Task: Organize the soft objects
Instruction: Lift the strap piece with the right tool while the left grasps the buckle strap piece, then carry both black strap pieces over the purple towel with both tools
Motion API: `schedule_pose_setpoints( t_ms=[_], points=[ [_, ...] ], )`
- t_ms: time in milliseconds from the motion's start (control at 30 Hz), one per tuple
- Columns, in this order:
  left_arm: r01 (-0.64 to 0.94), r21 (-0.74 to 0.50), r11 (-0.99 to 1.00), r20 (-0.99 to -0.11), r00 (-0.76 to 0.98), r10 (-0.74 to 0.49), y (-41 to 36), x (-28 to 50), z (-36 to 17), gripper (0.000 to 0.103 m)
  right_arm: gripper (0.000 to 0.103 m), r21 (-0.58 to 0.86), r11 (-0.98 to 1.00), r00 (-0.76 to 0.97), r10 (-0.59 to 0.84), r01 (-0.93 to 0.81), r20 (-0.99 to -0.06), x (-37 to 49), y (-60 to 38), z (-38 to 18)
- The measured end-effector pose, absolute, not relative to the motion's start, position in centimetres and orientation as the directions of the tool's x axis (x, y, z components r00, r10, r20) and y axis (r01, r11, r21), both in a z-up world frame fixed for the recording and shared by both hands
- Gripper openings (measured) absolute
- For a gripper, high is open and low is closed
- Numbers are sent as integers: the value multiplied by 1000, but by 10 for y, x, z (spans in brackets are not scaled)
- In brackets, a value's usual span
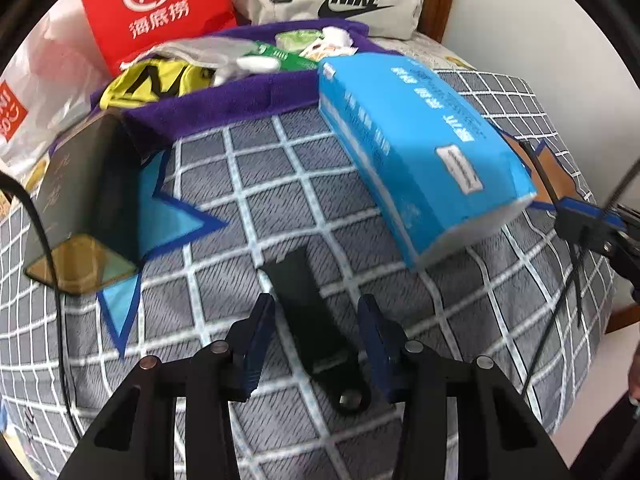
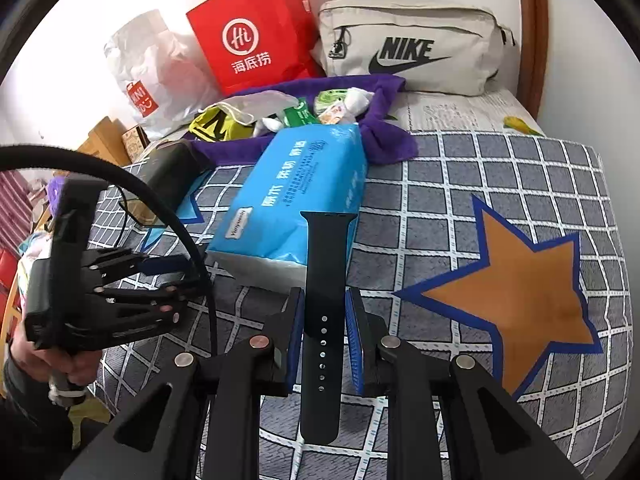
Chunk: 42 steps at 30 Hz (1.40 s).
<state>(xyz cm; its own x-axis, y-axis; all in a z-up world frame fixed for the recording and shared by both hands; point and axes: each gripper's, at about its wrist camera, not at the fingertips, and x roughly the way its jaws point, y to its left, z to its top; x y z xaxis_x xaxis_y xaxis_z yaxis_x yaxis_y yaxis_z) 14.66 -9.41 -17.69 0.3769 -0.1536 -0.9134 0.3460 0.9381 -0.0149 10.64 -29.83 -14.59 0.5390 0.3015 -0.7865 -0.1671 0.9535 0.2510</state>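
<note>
On the checked bed cover point(image 2: 500, 168) we see two black strap pieces. One is a long black strap with holes point(image 2: 323, 320). It sits right between the blue pads of our right gripper point(image 2: 323, 320), and the pads squeeze its sides, so this gripper is gripping the strap. The wide end of the strap sticks out past the fingertips and lies in front of the blue tissue pack point(image 2: 296, 196).

The other piece is a short black strap point(image 1: 316, 328) with a round stud at one end. It lies flat on the cover, under the gap of our left gripper point(image 1: 316, 320). The pads stand apart on each side of it and do not touch it, so this gripper holds nothing.

Behind the straps, the tissue pack point(image 1: 416, 148) lies slanted on the cover, with its far end by the purple cloth point(image 1: 200, 112). Small packets and a yellow bag sit on that cloth. A red paper bag point(image 2: 256, 32) and a grey Nike bag point(image 2: 412, 48) stand at the back by the wall. An orange star point(image 2: 516, 292) is printed on the cover to the right of our right gripper.
</note>
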Motion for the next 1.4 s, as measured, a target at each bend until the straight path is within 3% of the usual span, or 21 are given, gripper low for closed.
schedule_pose_setpoints(
  t_ms=[33,67,133,233,300,367,467,567,767,933,1067,1400],
  points=[
    [344,-19,939,-916,370,-154,-92,145,-176,46,21,254,952,538,305,-168,-786,106,-299,-147],
    [339,-21,940,-919,365,-152,-91,143,-177,59,21,258,951,536,310,-172,-785,107,-298,-148],
    [333,-31,942,-927,343,-151,-91,139,-180,76,21,261,949,530,316,-179,-787,107,-295,-151],
    [331,-13,944,-920,365,-141,-96,133,-186,75,21,265,945,522,326,-191,-788,107,-291,-154],
    [326,3,946,-912,388,-130,-101,136,-186,63,21,263,945,519,328,-196,-789,108,-288,-154],
    [326,-1,945,-902,408,-142,-102,139,-184,35,21,262,945,520,328,-198,-789,108,-287,-153],
    [340,-24,940,-902,398,-167,-103,145,-181,20,21,258,945,525,326,-200,-786,105,-286,-151],
    [356,-77,931,-914,347,-209,-96,141,-180,20,21,258,947,527,321,-191,-787,103,-287,-150],
    [358,-84,930,-907,358,-220,-96,135,-183,30,21,254,951,518,310,-179,-797,103,-287,-151],
    [363,-49,931,-902,384,-197,-104,134,-185,30,21,257,949,512,314,-181,-799,104,-281,-149],
    [369,-37,929,-901,390,-191,-106,139,-185,20,21,256,950,517,313,-180,-796,105,-276,-143],
    [356,-70,932,-904,372,-210,-89,137,-175,20,21,232,954,538,298,-188,-788,100,-267,-121]
  ],
)
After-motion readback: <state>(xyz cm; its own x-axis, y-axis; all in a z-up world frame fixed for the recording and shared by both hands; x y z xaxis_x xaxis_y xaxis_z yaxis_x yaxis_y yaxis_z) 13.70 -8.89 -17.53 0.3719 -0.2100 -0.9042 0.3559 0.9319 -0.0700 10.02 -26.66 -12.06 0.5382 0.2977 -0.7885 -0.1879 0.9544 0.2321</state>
